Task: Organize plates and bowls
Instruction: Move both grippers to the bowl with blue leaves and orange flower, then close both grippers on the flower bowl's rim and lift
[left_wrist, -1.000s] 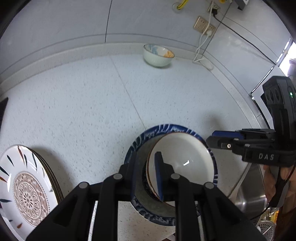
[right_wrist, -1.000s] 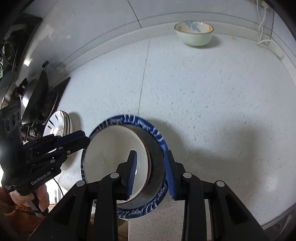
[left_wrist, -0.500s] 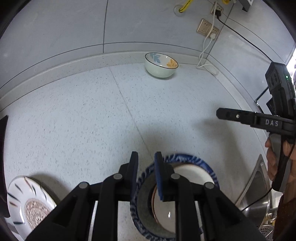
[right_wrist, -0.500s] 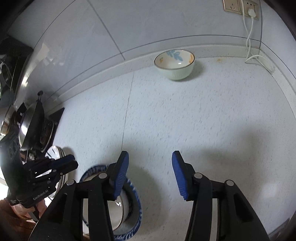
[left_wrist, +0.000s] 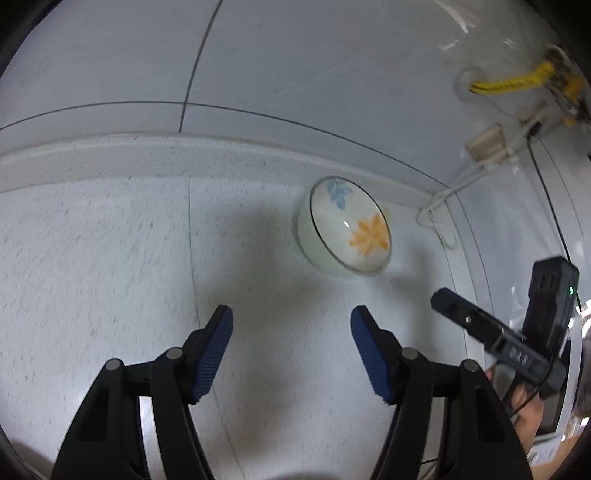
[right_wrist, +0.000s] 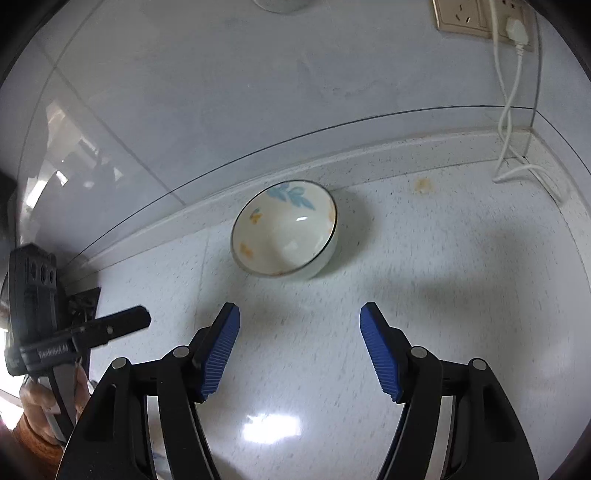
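Both the left gripper (left_wrist: 291, 325) and right gripper (right_wrist: 300, 321), jaws just opened wide and empty, face a glazed floral bowl (right_wrist: 284, 229) by the backsplash — rigid, slick, breakable, likely best pinched across its rim.

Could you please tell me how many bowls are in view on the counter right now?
1. The floral bowl stands alone on the speckled counter near the back wall, ahead of both open grippers. Other dishes may lie out of frame behind the cameras.
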